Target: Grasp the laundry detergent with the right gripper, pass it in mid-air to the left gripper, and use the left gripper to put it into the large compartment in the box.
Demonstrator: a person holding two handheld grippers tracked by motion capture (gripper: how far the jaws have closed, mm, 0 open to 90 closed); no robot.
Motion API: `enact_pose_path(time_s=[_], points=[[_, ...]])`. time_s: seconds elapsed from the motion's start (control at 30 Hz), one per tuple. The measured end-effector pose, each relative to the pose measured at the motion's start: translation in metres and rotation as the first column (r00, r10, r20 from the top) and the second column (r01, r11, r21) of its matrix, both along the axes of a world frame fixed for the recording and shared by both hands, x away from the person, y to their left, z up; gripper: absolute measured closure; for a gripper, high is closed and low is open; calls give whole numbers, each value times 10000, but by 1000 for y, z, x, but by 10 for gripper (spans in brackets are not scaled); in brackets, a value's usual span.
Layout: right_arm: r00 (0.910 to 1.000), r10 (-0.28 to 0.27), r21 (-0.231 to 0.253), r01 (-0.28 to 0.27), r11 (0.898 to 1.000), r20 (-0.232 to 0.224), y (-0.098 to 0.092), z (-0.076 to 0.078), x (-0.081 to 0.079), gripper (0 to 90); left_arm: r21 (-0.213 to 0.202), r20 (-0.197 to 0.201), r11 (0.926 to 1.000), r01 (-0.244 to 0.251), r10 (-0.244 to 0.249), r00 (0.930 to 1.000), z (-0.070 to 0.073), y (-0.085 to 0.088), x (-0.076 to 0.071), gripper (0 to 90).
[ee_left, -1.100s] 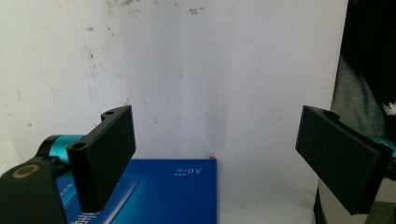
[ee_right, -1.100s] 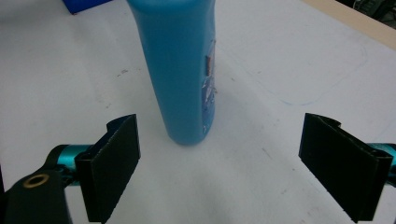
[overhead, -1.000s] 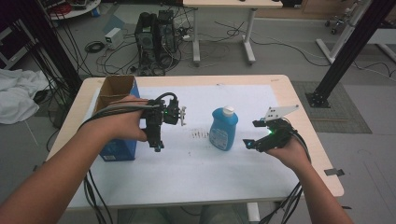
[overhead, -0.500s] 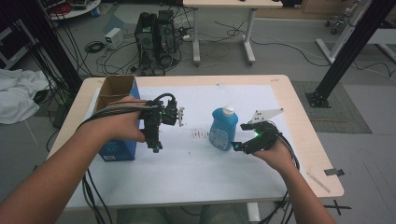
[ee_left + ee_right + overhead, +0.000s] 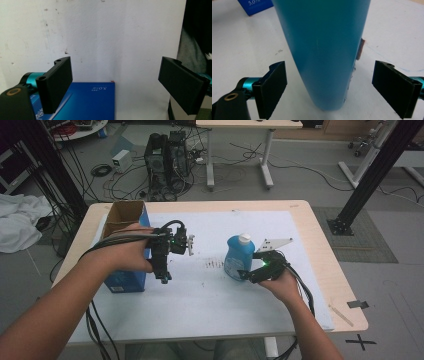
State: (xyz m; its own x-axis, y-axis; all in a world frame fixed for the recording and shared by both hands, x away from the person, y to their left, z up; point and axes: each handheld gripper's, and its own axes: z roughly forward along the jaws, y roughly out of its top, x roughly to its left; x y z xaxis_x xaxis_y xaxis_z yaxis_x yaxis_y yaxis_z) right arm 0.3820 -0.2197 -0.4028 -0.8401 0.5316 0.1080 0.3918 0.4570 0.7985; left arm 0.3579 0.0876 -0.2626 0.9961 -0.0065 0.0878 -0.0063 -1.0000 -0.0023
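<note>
While our two grippers work over the white sheet [image 5: 200, 290] on the table [image 5: 327, 255], we count one blue bottle [image 5: 238, 257] with a white cap standing upright right of centre. Our right gripper [image 5: 248, 271] has its jaws spread wide on either side of that bottle, not touching it. Our left gripper [image 5: 190, 244], left of centre, gapes wide and empty beside one open blue box [image 5: 122, 280].

blue bottle [image 5: 322, 50] top cut off by frame edge, blue box [image 5: 85, 102] print perhaps too blurred
</note>
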Motion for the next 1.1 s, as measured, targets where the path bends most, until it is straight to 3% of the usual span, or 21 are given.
enact_pose_path(time_s=[0.07, 0.23, 0.43, 0.63, 0.67, 0.87, 1.03, 1.07, 1.1], points=[[9998, -18, 215, 13, 9998, 223, 3, -3, 2, 117, -8, 95, 10000, -56, 56, 9999, 0, 1, -1, 122], [9997, -186, 483, 179, 9987, 136, 9, -7, 2, 117, -54, 97, 10000, -59, 59, 9999, 2, 3, -2, 122], [9980, -283, 809, 237, 9964, 571, 14, -9, 3, 117, -42, 82, 9999, -149, 150, 9999, 1, 5, 0, 122], [9979, -426, 725, 390, 9966, 487, 17, -11, 0, 117, -51, 14, 9999, -136, 136, 9999, -3, 4, 0, 122], [9964, -395, 754, 339, 9966, 745, 18, -12, 2, 118, -25, 19, 9999, -147, 147, 9999, -3, 4, 0, 122], [9961, -485, 999, 411, 9941, 734, 20, -13, 2, 118, -46, 22, 9998, -171, 171, 9999, -2, 5, 0, 122], [9950, -629, 746, 571, 9956, 770, 22, -15, 1, 123, -45, 45, 9999, -103, 103, 9999, -2, 5, 0, 122], [9939, -567, 749, 497, 9959, 943, 22, -15, 1, 125, -149, 29, 9997, -201, 202, 9998, -3, 5, -1, 122], [9949, -591, 768, 529, 9956, 816, 22, -15, 1, 125, -6, 130, 10000, 5, -5, 9999, -2, 4, 0, 122]])
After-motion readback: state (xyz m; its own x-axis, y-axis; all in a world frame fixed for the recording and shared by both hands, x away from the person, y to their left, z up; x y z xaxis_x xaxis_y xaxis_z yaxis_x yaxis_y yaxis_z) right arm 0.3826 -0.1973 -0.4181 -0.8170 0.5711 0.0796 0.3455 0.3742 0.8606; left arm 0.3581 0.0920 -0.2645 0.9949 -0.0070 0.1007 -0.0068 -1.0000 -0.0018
